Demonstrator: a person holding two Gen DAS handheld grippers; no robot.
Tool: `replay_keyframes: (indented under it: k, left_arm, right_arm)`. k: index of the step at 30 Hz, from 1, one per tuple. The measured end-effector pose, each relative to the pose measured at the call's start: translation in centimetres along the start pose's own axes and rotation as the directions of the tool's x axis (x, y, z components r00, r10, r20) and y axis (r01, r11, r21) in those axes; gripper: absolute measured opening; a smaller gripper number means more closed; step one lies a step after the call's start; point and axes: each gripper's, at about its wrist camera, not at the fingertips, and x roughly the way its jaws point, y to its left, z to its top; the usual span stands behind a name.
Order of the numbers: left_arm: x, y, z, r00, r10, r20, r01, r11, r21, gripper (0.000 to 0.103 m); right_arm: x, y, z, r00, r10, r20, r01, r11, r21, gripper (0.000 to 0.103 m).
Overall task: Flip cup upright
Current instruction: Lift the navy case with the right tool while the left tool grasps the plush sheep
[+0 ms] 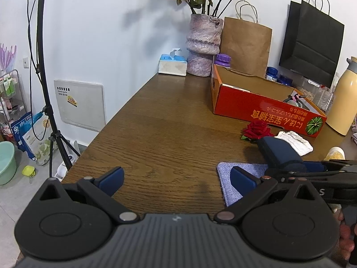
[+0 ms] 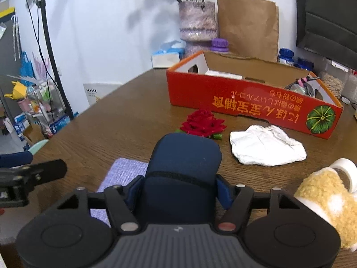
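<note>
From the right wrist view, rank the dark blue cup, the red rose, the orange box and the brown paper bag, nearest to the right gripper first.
1. Dark blue cup: between the fingers of the right gripper.
2. Red rose: just beyond the cup.
3. Orange box: farther back, to the right.
4. Brown paper bag: against the wall, behind the box.

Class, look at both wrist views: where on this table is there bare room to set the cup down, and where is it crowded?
Bare wood lies between the table's left edge, the tissue box and the orange carton. Crowded: the rose, white cloth and purple mat near the dark blue cup.
</note>
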Motion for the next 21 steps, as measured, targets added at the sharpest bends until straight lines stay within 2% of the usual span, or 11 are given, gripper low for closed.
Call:
replay_keyframes:
  k: [12,21]
  left_arm:
    - [-1.1,-3.3,0.7,1.0,-0.007,0.013,0.007,0.999,0.048,0.103]
    - [-1.1,-8.0,0.8,0.999,-0.039,0.0,0.039,0.995,0.087,0.103]
  right_arm:
    - [-5.5,-2.1,0.2,0.988,0.025,0.153,-0.022,0.999,-0.023,0.066]
    - [-8.7,-6.0,-0.3,0.976,-0.01,0.217,0.017,0.999,-0.033,0.066]
